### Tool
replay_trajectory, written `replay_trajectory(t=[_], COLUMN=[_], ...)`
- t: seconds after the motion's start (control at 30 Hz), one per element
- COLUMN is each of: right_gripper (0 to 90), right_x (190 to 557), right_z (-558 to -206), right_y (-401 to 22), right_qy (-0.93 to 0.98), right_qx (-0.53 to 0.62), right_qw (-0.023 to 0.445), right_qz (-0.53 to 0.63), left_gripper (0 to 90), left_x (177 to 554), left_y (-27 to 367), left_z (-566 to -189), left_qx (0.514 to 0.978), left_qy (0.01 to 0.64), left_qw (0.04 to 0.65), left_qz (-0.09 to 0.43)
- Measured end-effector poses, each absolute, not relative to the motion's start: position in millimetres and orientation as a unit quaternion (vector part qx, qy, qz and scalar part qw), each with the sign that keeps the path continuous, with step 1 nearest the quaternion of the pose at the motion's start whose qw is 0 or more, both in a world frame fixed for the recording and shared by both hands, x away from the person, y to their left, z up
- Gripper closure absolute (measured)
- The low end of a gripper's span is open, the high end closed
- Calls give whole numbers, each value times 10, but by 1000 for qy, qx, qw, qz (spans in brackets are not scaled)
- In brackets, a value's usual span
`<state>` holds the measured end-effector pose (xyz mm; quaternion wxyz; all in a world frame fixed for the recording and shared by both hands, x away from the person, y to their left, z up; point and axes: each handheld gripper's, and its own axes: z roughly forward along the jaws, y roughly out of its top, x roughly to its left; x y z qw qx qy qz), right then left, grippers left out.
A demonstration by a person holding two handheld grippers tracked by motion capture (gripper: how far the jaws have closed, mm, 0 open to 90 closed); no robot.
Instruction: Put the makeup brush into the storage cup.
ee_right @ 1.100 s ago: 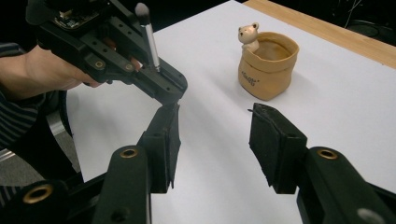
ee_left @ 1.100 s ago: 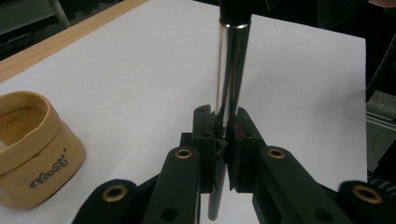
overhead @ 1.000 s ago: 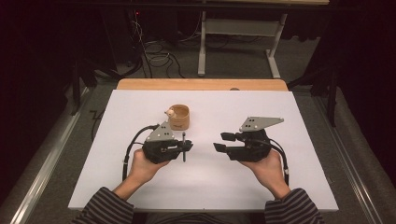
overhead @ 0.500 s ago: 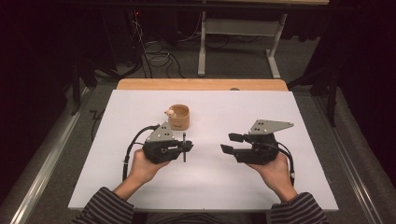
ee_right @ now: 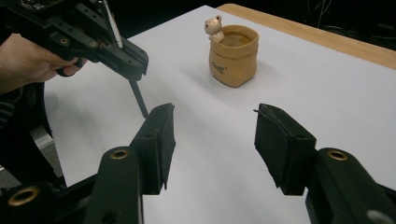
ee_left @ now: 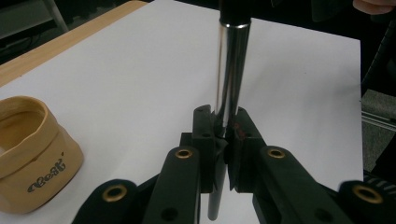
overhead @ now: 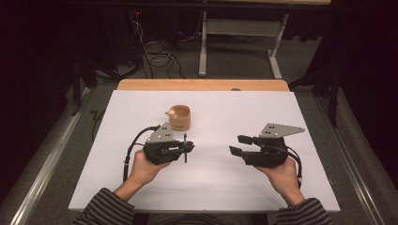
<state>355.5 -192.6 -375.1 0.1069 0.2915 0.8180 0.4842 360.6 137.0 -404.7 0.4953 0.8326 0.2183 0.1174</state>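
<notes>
Clamped tight in my left gripper (overhead: 187,149), a metal pen (ee_left: 230,70) stands upright, kept near the tan bear pot (overhead: 180,117) it seems bound for. On the white table (overhead: 211,187), my right gripper (ee_right: 212,123) has just been opening, its jaws empty.

The pen (ee_left: 232,70) has a shiny chrome-looking metal barrel with a matt black tip, clamped in matt black plastic jaws with brass-coloured rivets. The little pot (overhead: 180,117) looks like smooth tan ceramic made up like a paper bag; the tabletop (overhead: 244,112) is matt white with a bare wood strip along its far edge.
</notes>
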Motion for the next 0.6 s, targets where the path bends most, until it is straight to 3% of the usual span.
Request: replay_trajectory(t=[0.6], right_gripper=[490], right_x=[3534], right_z=[-3964], right_y=[-2164], right_qy=[804], right_qx=[329], right_qw=[106], right_qz=[485], left_gripper=[835], left_x=[3607], left_y=[1369], left_z=[-4051], left_qx=[832], left_qy=[215], left_qw=[497], left_qz=[119])
